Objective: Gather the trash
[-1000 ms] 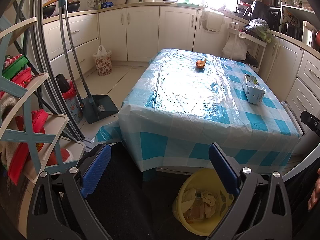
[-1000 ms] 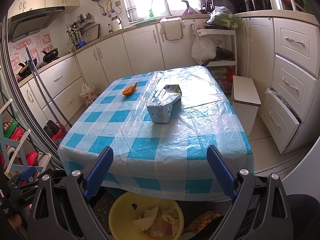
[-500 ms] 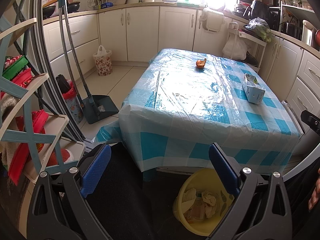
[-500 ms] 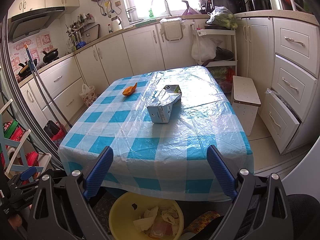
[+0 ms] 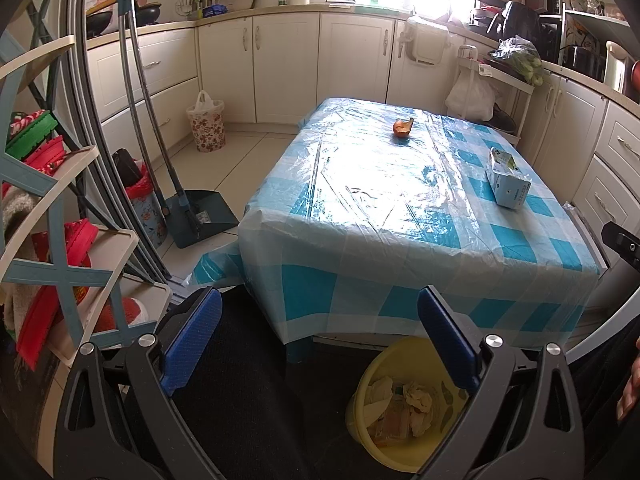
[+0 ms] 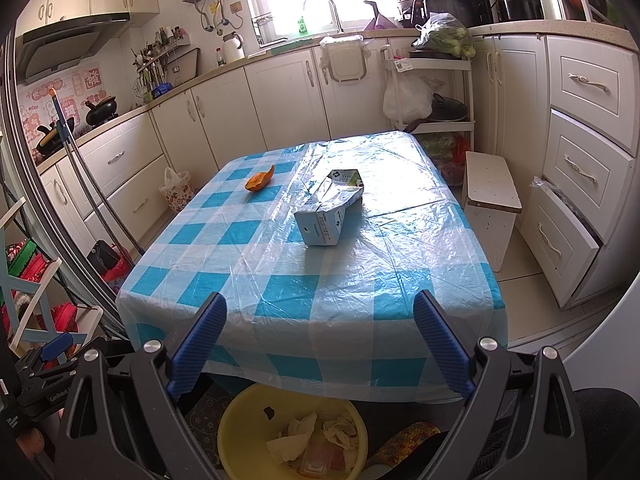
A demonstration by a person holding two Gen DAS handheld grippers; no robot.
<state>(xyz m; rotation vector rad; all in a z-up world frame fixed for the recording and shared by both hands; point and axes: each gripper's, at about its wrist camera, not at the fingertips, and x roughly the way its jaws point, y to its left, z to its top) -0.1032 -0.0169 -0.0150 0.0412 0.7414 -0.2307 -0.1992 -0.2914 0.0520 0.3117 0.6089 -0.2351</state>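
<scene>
we hold both claws wide open and empty: the left claw (image 5: 320, 344) and the right claw (image 6: 320, 344), each with ribbed blue pads. ahead, the tabletop (image 6: 280, 276) wears a glossy, crinkled blue-and-white checked plastic sheet. a flattened milk carton (image 6: 329, 213) lies near its middle, a curled orange peel (image 6: 261, 179) farther left. below the near edge sits a round yellow plastic bin (image 6: 240, 420) holding crumpled paper.

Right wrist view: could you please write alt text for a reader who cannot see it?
An open right gripper faces a table with a blue checked cover, holding a flattened carton and an orange peel. A yellow bin with paper scraps sits below the near edge, in a kitchen.
</scene>
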